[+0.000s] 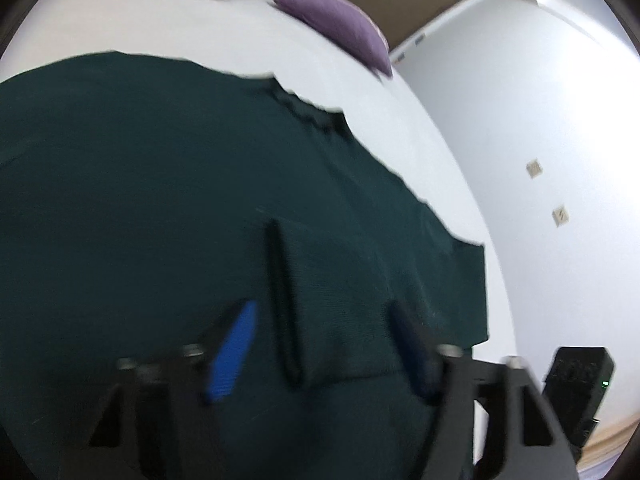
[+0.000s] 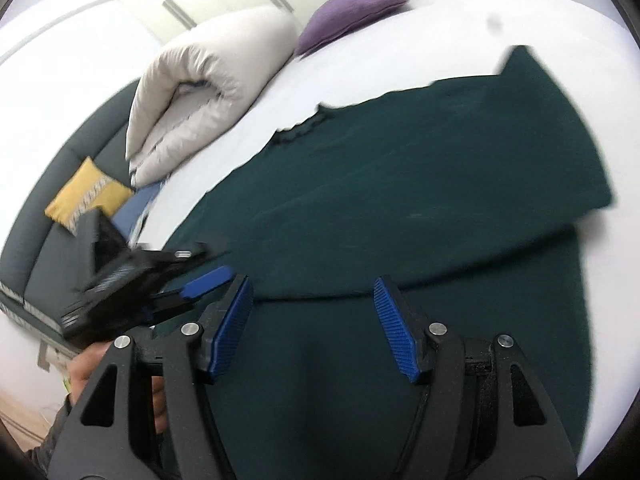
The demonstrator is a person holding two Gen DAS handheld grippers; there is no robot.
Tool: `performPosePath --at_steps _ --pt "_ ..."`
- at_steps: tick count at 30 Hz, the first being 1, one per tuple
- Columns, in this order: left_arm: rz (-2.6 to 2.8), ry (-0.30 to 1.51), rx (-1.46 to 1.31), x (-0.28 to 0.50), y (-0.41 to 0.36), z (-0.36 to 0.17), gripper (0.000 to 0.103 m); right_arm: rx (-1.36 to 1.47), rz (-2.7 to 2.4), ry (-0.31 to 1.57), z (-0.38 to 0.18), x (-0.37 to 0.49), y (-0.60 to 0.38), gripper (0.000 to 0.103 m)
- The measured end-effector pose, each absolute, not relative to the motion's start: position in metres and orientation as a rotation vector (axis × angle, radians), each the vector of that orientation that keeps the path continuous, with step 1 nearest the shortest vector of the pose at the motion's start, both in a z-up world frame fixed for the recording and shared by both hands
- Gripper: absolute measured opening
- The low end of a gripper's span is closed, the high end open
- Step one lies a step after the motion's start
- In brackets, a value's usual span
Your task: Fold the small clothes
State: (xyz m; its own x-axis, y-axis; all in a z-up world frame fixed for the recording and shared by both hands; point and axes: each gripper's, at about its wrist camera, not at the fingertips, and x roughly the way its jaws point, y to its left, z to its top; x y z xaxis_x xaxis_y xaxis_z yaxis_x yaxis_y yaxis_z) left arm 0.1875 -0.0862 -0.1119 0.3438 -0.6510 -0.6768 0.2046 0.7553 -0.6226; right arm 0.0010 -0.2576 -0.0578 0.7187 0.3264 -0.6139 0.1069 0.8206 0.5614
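Observation:
A dark green garment (image 1: 160, 200) lies spread flat on the white bed (image 1: 200, 28), neckline (image 2: 304, 126) toward the far side. My left gripper (image 1: 322, 308) hovers low over its right part, jaws apart, with a raised dark fold of the cloth (image 1: 282, 300) between the blue pads (image 1: 234, 352), which do not press it. My right gripper (image 2: 314, 284) stands open just above the garment's (image 2: 400, 200) near portion, nothing between its pads (image 2: 396, 332). In the right wrist view the left gripper (image 2: 200, 282) is blurred at the garment's left edge, held by a hand (image 2: 80, 372).
A rolled white duvet (image 2: 200, 92) and a purple cushion (image 2: 352, 4) lie at the far side of the bed. Left of the bed are a dark grey sofa (image 2: 48, 248) and a yellow cushion (image 2: 86, 192). A black device (image 1: 576, 384) stands on the floor by the white wall.

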Motion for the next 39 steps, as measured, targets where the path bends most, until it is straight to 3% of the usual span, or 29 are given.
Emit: performPosePath --at_steps 3,5,7,19,30,39 --pt "-0.558 1.099 -0.400 0.193 -0.105 -0.114 0.038 0.657 0.107 0.761 -0.062 -0.009 -0.277 0.061" --pt "-0.538 1.100 -0.375 0.194 -0.109 -0.113 0.018 0.669 0.096 0.760 -0.067 -0.016 -0.287 0.061" --pt "-0.534 1.097 -0.358 0.195 -0.110 -0.111 0.012 0.674 0.083 0.768 -0.073 -0.015 -0.290 0.061" --pt "-0.477 0.958 -0.226 0.196 -0.087 -0.063 0.010 0.710 0.077 0.767 -0.090 -0.020 -0.300 0.061" --pt "-0.391 0.935 -0.305 0.222 -0.032 -0.092 0.010 0.919 0.048 0.691 -0.079 -0.004 -0.342 0.063" --pt "-0.352 0.888 -0.338 0.232 -0.023 -0.096 0.010 1.205 -0.061 0.594 -0.111 0.012 -0.396 0.059"
